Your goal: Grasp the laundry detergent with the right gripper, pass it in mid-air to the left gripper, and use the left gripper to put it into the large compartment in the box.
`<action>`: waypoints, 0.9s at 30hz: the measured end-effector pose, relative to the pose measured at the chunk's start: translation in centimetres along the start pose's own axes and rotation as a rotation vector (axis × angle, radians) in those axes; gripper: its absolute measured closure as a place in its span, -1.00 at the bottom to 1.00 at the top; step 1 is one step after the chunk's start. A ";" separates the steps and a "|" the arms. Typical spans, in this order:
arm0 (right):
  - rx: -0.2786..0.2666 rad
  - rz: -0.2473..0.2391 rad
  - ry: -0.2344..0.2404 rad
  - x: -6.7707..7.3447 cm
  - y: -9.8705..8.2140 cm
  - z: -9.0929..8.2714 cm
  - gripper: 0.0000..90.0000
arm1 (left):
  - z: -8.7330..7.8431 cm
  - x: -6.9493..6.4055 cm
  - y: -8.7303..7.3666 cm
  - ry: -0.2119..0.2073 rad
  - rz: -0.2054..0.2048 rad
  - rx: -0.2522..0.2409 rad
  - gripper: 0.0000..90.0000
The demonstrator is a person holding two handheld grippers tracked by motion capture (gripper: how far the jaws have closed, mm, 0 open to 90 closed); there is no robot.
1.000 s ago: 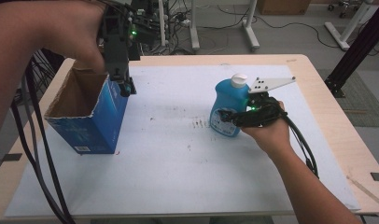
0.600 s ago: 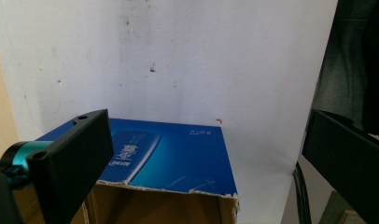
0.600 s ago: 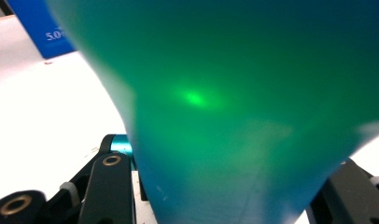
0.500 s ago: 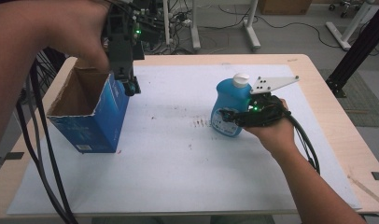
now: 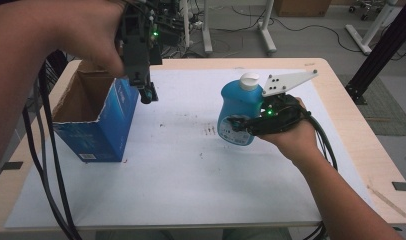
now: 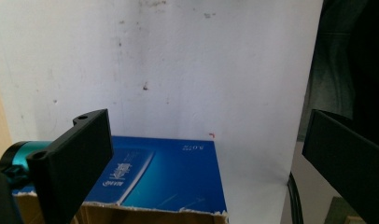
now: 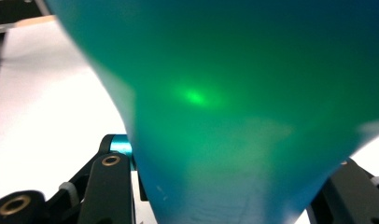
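Jaws of the right gripper are clamped across the lower body of the blue bottle, seen from the high view over the right half of the white sheet on the bench; the bottle's long axis stands nearly upright, white cap pointing up and leaning slightly toward the far edge. At the left, the left gripper hangs just beside the open blue box, pointing down. From the left gripper view, its jaws stand wide apart with nothing between them, above the box wall. From the right gripper view, the bottle sits pinched between both black jaws.
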State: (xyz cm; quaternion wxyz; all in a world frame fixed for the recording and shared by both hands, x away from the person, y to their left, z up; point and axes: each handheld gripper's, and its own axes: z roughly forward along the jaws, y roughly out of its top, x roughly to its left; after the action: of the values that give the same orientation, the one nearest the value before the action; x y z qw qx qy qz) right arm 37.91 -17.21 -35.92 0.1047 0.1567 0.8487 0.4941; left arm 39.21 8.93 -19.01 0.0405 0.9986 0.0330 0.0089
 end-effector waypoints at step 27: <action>0.049 -0.083 0.218 3.4 3.2 2.8 0.03 | 1.4 -2.0 4.6 -0.001 0.077 0.005 -0.96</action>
State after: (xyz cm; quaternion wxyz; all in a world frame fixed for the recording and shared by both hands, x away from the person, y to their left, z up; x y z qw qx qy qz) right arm 36.25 -12.19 -34.56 0.0283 0.0692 0.8725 0.4828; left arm 37.58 4.08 -20.01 0.0375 0.9992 -0.0056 0.0097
